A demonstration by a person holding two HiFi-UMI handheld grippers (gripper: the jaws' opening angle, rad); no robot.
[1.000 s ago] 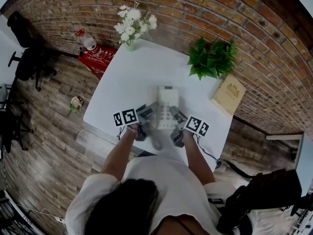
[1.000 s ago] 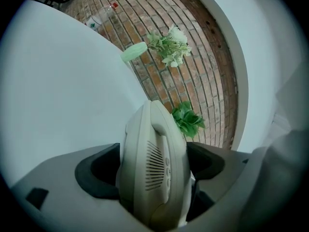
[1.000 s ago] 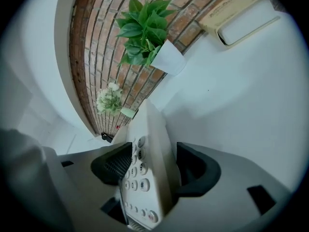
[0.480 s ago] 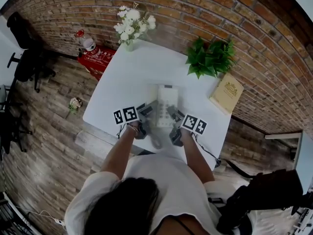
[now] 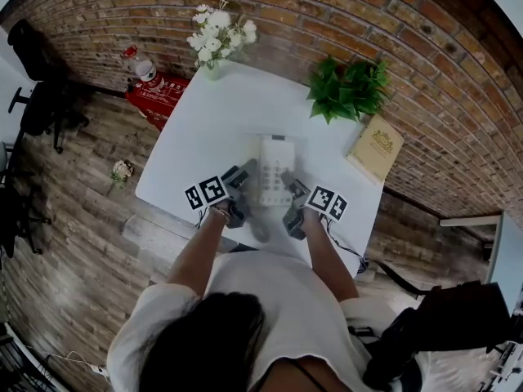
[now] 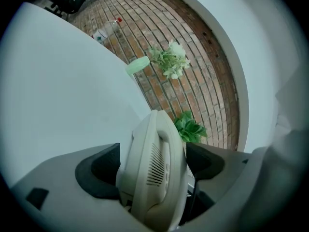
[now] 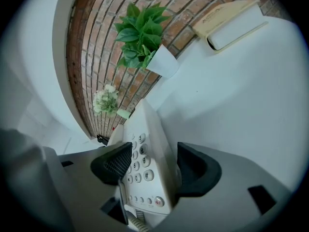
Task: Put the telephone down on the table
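Telephone (image 5: 275,170): cream-white corded set, long and rectangular; the handset lies along its left side, with a slotted grille there. The right side has a grey number keypad, and a row of small buttons below it includes one with a red mark. A coiled cord shows at the near end.
Position: over the middle front of the white desk (image 5: 214,113), long axis pointing away from the person; whether its base touches the desk cannot be told.
Left gripper (image 5: 243,175): its dark fingers (image 6: 99,170) clamp the handset side.
Right gripper (image 5: 294,190): its fingers (image 7: 198,170) are pressed against the keypad side.
Far edge: white flowers (image 5: 216,37) at the left corner, a potted plant (image 5: 347,91) at the right.
Right edge: a tan book (image 5: 377,147), well apart from the telephone.
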